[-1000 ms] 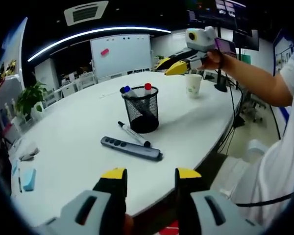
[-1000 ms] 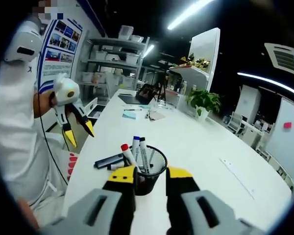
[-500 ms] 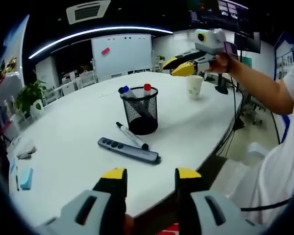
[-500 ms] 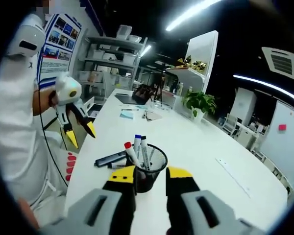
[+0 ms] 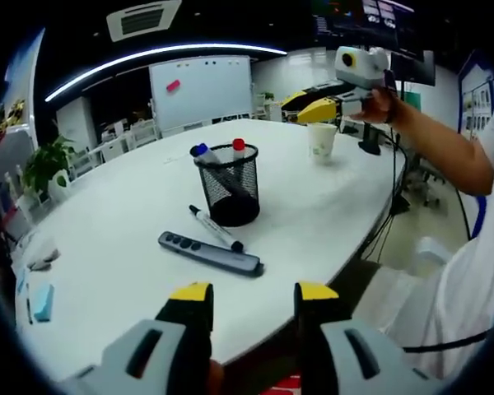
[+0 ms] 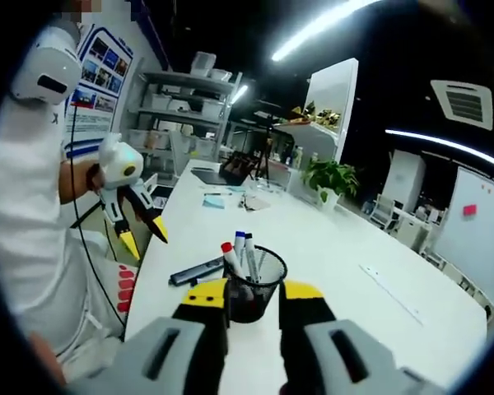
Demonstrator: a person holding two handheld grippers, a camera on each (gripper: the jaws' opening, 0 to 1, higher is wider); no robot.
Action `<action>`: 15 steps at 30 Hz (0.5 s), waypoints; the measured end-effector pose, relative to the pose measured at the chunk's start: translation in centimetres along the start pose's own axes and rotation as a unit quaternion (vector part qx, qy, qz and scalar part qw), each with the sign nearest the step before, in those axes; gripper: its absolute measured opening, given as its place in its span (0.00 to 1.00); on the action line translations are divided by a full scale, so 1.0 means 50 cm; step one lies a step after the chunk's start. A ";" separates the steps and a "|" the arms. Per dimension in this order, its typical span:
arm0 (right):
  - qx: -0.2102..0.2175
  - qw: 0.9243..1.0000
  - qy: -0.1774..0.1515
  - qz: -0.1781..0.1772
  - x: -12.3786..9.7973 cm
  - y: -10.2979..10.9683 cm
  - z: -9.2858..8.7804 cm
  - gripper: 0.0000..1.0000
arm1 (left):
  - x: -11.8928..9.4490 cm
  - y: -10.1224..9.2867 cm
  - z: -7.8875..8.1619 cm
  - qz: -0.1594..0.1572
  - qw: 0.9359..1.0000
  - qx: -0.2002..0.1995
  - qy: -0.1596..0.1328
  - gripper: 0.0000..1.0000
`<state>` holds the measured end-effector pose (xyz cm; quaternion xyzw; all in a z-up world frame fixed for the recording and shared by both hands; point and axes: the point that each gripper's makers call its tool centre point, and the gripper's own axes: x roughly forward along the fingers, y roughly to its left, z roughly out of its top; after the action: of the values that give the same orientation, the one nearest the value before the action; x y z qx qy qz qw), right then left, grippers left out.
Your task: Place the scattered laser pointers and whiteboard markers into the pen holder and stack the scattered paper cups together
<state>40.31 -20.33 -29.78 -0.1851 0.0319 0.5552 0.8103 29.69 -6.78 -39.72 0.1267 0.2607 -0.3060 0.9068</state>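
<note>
Curving across the left gripper view, a large white table (image 5: 107,239) carries everything the task needs. Near its middle stands a black mesh pen holder (image 5: 228,188) with markers already upright inside. Just in front of it, on the side nearer the left tongs (image 5: 253,294), lie a black-capped whiteboard marker (image 5: 215,228) and a grey laser pointer (image 5: 209,252), side by side and nearly parallel, their long axes running crosswise to the jaws. A paper cup (image 5: 322,142) stands well beyond the holder, below the raised right tongs (image 5: 306,107). The left tongs hang released and empty over the near table edge, straight ahead of the pointer, so they look the nearer pair for that pickup. In the right gripper view, the right tongs (image 6: 253,293) are also parted and empty, with the pen holder just ahead.
</note>
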 end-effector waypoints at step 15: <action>0.031 0.999 -0.011 -0.038 -0.025 -0.008 -0.026 0.23 | 0.001 -0.006 0.014 0.000 1.000 0.010 -0.005 0.40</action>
<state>40.40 -22.02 -30.57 -0.1550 0.0330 0.5251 0.8362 29.80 -7.33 -39.17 0.1345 0.2527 -0.3096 0.9068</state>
